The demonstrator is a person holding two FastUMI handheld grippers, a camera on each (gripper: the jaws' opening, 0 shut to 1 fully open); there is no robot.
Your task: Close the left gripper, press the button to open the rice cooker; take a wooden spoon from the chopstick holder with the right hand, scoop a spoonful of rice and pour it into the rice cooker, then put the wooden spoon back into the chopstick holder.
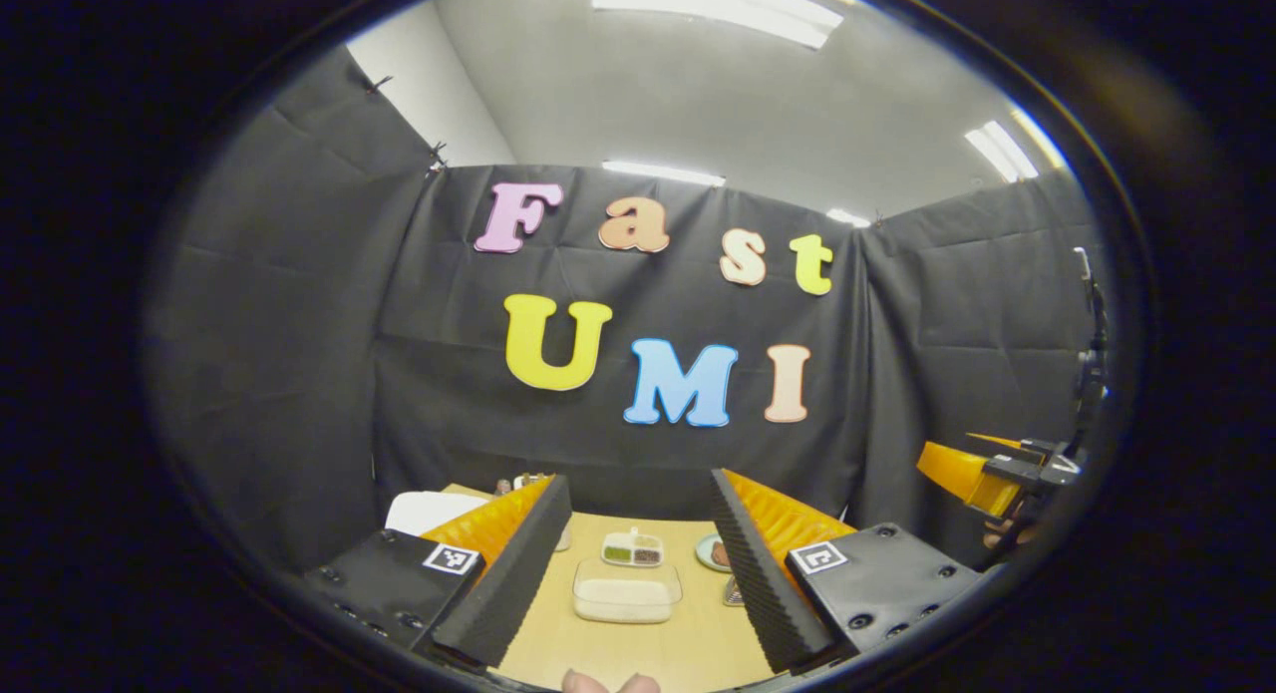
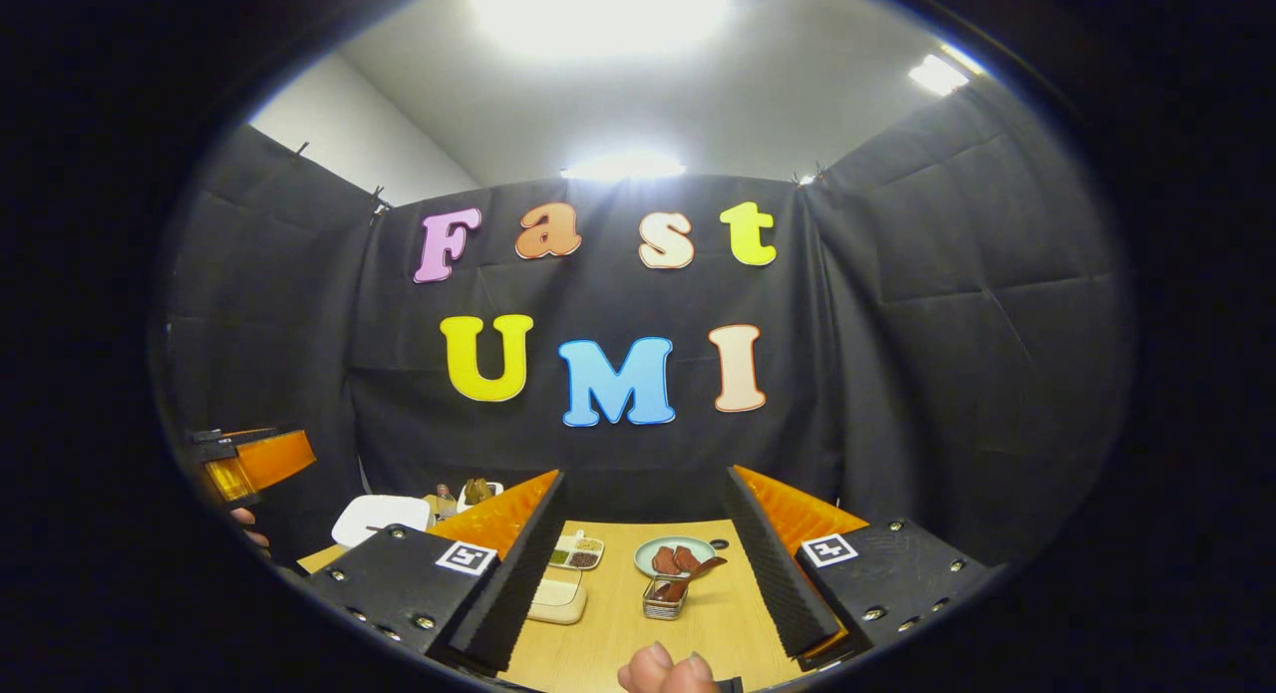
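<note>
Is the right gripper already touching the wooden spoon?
Apart. In the right gripper view the right gripper is open above the table, and the spoon sits in its holder farther off, between the fingers but clear of both.

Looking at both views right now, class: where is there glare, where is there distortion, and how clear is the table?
Right gripper view: the ceiling light blows out to white glare. Left gripper view: the ceiling lights keep their outlines, so glare is milder. Both views: fisheye distortion bows the booth's wall. The table is small but evenly lit; the rice box is readable.
</note>
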